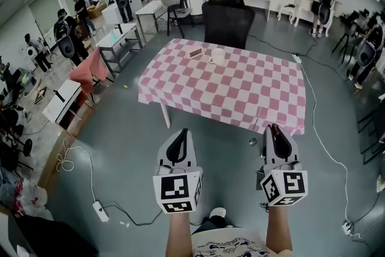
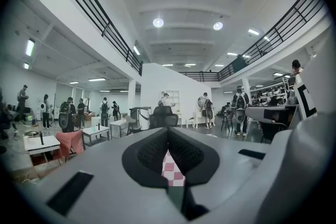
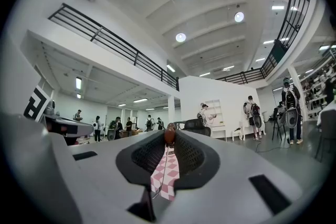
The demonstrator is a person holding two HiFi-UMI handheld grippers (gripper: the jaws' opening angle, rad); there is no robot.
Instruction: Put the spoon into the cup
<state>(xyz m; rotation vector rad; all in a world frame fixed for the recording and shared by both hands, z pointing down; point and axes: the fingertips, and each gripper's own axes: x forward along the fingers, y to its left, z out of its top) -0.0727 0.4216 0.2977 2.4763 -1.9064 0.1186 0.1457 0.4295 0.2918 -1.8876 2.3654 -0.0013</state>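
Observation:
A white cup (image 1: 217, 56) stands near the far edge of the table with the pink-checked cloth (image 1: 240, 96), well ahead of both grippers. In the right gripper view a spoon (image 3: 169, 134) shows edge-on: a brown rounded end at the jaw tips and a thin shaft running down the gap. My right gripper (image 3: 169, 137) is shut on it and is held over the floor short of the table's near edge (image 1: 272, 128). My left gripper (image 1: 182, 132) is level beside it, with its jaw tips together and nothing between them (image 2: 168, 131).
A small brown box (image 1: 195, 52) lies left of the cup. A black office chair (image 1: 227, 21) stands behind the table. Cables and a power strip (image 1: 100, 211) lie on the grey floor, and a small object (image 1: 252, 141) sits near the table's front. People stand around other desks at the left and back.

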